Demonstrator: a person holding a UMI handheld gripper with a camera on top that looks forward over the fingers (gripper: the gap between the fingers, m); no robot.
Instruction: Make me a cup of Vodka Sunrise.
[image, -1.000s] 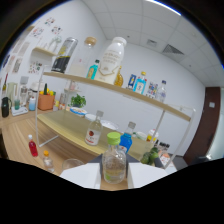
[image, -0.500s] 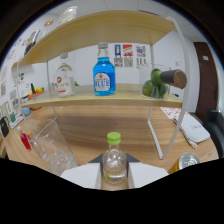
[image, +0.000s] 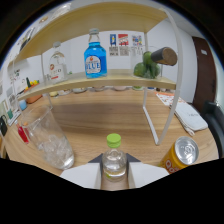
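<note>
On the wooden table (image: 100, 117) under my camera, taken from left to right. Item one, off to the left of the fingers: a clear glass (image: 49, 139) with ice in its bottom, tilted in this view; I judge it stiff, fragile, and likely wet and slippery at the base, so I would leave it standing and pour into it. Item two, on the shelf (image: 100, 80) beyond: a clear bottle with a red-and-white label (image: 58, 64), probably glass, heavy for its size, best taken around the body below the shoulder. Item three, beside it on the same shelf: a blue bottle (image: 94, 59), same handling I would guess. Item four, at centre: a small clear bottle with a green cap (image: 114, 159), standing between the fingers of my gripper (image: 114, 172), which appear clamped on its lower body; whether both pads truly press I read only from how snugly they sit. It looks light, smooth and a little slippery, so the hold should stay low on the widest part, cap upright. Item five, on the shelf's right end: green limes (image: 144, 66) next to a dark bottle with a cork-coloured top (image: 162, 55) lying on its side. Item six, just right of the fingers: an orange can (image: 179, 155), thin-walled, easily dented, to be gripped mid-body and gently.
</note>
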